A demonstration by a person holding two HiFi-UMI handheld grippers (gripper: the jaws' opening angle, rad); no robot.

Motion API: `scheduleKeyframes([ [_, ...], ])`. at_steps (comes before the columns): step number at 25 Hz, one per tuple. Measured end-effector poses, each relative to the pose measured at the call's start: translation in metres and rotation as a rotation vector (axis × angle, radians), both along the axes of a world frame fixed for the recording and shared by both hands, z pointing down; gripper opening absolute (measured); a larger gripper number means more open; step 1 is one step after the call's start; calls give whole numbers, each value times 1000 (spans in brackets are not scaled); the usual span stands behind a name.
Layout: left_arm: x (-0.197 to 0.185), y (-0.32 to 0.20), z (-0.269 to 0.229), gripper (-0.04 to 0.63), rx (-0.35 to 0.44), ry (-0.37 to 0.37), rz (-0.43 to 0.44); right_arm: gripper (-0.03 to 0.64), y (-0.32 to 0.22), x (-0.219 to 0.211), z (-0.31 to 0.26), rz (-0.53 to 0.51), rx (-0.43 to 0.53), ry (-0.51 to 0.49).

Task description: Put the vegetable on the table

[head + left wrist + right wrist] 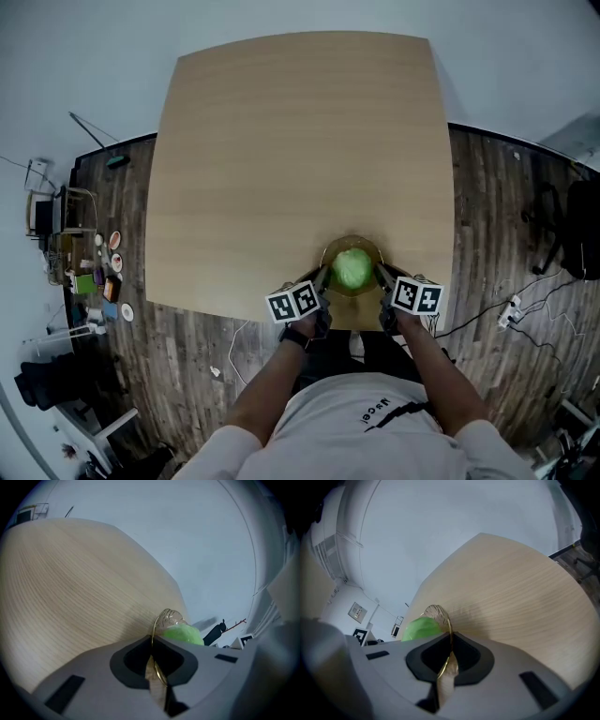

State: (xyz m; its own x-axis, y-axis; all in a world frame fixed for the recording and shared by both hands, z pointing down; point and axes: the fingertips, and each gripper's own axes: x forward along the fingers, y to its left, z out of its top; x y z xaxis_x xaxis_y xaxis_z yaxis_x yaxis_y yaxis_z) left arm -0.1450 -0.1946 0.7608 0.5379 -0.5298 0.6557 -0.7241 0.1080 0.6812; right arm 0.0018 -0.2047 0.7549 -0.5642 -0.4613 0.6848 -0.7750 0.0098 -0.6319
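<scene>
The left gripper [154, 663] hides the lower half of the vegetable [183, 633] and bowl [169, 617].

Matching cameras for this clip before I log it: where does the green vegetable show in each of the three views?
Head view: green vegetable low centre, in the glass bowl by the table's near edge.
Left gripper view: the vegetable right of centre, just beyond the jaws.
Right gripper view: the vegetable left of centre, just beyond the jaws.
Shared landmark: the bowl's gold rim, clamped between the jaws in both gripper views.
</scene>
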Motion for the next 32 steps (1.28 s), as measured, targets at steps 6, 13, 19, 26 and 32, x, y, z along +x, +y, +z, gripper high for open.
scheduleKeyframes([
  [6,0,-11,10,23,-50,-10,18,26,-10,-3,12,4,-41,-12],
  [13,1,-21,19,24,-75,-25,33,25,-19,0,22,13,-53,-3],
  [19,2,-24,25,23,-88,-35,47,25,-20,0,30,11,-69,-10],
  [26,3,-30,27,25,-93,-33,68,26,-26,-1,31,2,-76,-16],
  [32,3,-30,25,26,-89,7,74,26,-27,-1,30,-32,-76,-20],
])
